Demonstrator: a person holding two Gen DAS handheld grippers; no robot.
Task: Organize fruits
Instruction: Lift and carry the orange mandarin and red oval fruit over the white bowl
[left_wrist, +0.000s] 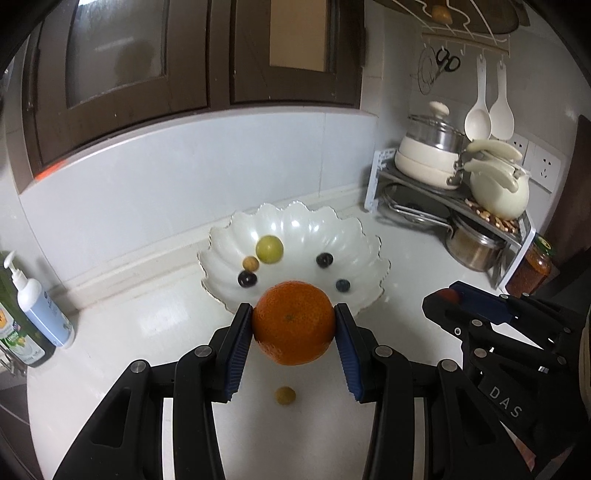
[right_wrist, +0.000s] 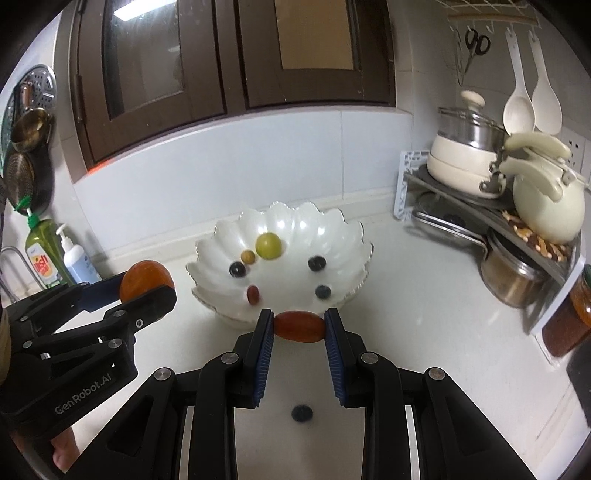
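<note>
At frame centre, left gripper (left_wrist: 294, 322) clamps a round orange tangerine (left_wrist: 293, 321) in front of the white scalloped ceramic bowl (left_wrist: 236, 236). Right gripper (right_wrist: 299, 326) pinches an oval red-brown cherry tomato (right_wrist: 299, 326) at centre, near the bowl's front rim.

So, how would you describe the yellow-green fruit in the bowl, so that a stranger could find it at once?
Find the white scalloped bowl on the counter, below the brown cupboards. The yellow-green fruit lies toward its back, just right of a small tan fruit. It is the largest and the only green one; the other fruits in the bowl are dark, tan or red.
</note>
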